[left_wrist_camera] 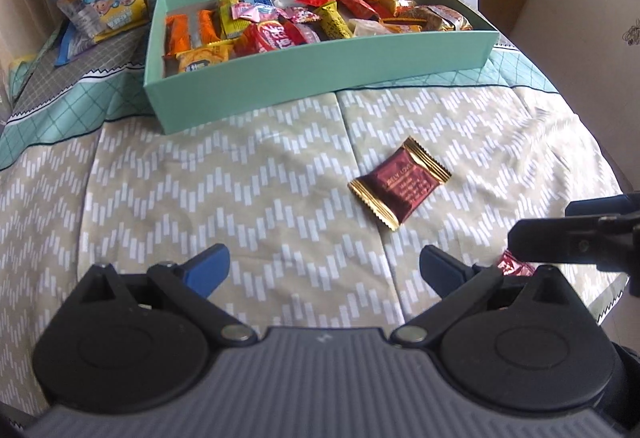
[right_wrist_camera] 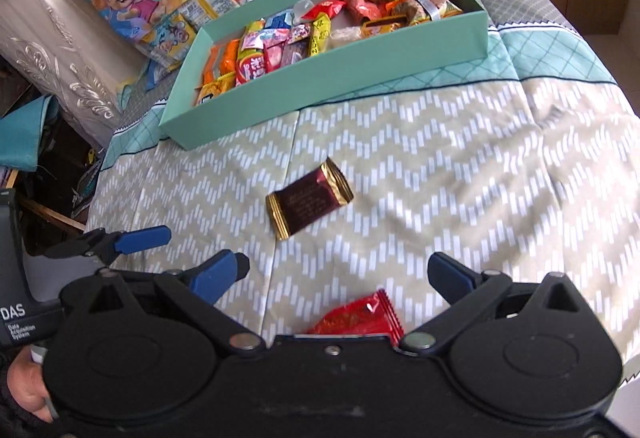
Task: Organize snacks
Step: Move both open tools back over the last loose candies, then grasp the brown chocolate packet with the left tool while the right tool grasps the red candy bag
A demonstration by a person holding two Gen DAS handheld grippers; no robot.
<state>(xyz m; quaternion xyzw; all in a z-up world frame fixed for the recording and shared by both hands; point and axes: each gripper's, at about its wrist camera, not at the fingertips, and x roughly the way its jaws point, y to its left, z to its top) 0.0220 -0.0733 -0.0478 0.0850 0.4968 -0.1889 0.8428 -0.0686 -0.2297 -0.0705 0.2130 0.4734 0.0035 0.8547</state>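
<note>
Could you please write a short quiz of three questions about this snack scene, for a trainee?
1. True or false: the maroon packet lies inside the green box.
2. Which snack lies nearest the right tool? A. red packet B. maroon packet
3. Fill in: both the left tool and the right tool are ____.

Key: 1 false; 2 A; 3 open.

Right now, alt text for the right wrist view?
Open right hand-held gripper hovers over a red snack packet on a chevron-patterned cloth. Farther ahead lie a maroon-and-gold packet and a teal box full of snacks.
</note>
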